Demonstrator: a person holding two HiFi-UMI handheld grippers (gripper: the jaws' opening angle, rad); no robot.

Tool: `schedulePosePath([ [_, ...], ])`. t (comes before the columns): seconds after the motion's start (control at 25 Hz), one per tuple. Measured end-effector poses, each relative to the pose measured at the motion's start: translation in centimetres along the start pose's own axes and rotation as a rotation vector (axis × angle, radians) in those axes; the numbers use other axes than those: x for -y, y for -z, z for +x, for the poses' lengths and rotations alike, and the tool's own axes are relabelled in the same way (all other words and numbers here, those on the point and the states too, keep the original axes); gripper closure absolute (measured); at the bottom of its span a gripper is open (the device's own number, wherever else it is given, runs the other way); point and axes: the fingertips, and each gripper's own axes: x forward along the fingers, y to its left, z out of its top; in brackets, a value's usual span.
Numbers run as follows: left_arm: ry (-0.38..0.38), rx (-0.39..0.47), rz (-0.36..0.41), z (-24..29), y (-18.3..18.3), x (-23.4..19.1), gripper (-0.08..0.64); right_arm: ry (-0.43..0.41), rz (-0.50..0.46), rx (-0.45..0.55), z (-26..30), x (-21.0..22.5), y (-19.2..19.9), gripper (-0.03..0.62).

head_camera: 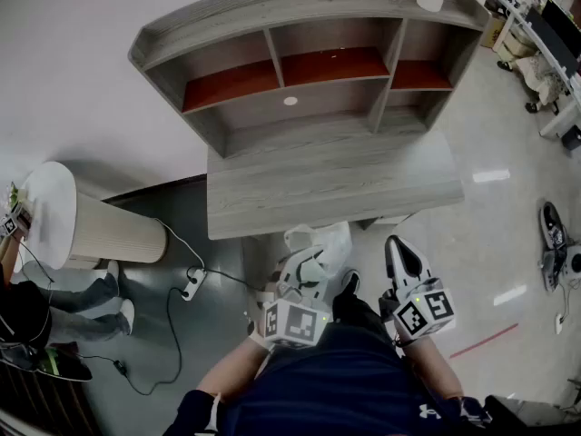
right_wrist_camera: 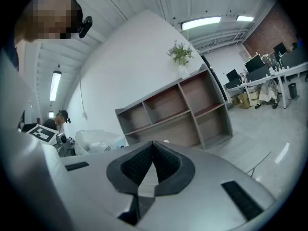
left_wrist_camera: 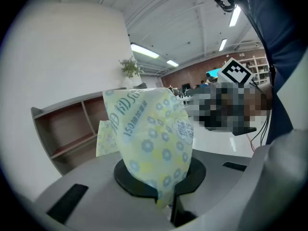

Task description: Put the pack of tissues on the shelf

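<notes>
The left gripper (head_camera: 307,269) is clamping the pack of tissues (left_wrist_camera: 151,138) by its lower edge, holding it upright just short of the tabletop's (head_camera: 336,193) front edge. The shelf (head_camera: 309,71) is standing at the tabletop's far side, with a plant (right_wrist_camera: 180,54) sitting on top. The right gripper (right_wrist_camera: 153,148) is hovering off the same front edge, jaws together on nothing. A power strip (head_camera: 191,284) is lying on the floor left of the tabletop.
</notes>
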Motion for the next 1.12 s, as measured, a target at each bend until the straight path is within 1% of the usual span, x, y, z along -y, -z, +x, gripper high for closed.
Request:
schedulePosePath([
  [0.16,0.031,0.019,-0.017,-5.9,2.9,-0.3,0.528,0.035,0.004,-0.018,-2.6,-6.2,3.3,0.581],
  [0.28,0.057,0.039,-0.019,-8.6,4.8,0.3,0.528,0.036,-0.003,-0.055,-4.0,-9.7,5.6,0.581],
  [0.4,0.088,0.041,-0.022,-10.4,6.0,1.5,0.528,0.041,-0.032,-0.064,-5.5,-11.5,6.0,0.581],
  [0.48,0.083,0.052,-0.018,-11.2,5.9,1.7,0.526,0.045,-0.044,-0.043,-5.9,-12.0,5.5,0.581],
  [0.6,0.063,0.053,0.004,-12.1,5.5,1.7,0.527,0.042,-0.031,-0.012,-6.4,-12.6,4.9,0.581],
  [0.72,0.047,0.061,-0.001,-12.0,4.4,1.6,0.527,0.031,-0.039,0.012,-6.6,-12.4,3.8,0.581],
  [0.8,0.042,0.058,0.015,-11.1,3.8,1.8,0.526,0.035,-0.030,0.026,-7.0,-11.3,3.3,0.581],
  [0.88,0.046,0.049,0.035,-9.8,3.3,2.6,0.526,0.044,-0.011,0.034,-7.8,-9.6,3.2,0.581],
  [0.96,0.042,0.056,0.041,-8.3,2.0,3.3,0.526,0.047,0.008,0.045,-8.4,-7.7,2.9,0.581],
  [1.12,0.031,0.042,0.065,-5.0,-0.5,4.9,0.526,0.038,0.024,0.079,-9.5,-3.8,1.3,0.581],
])
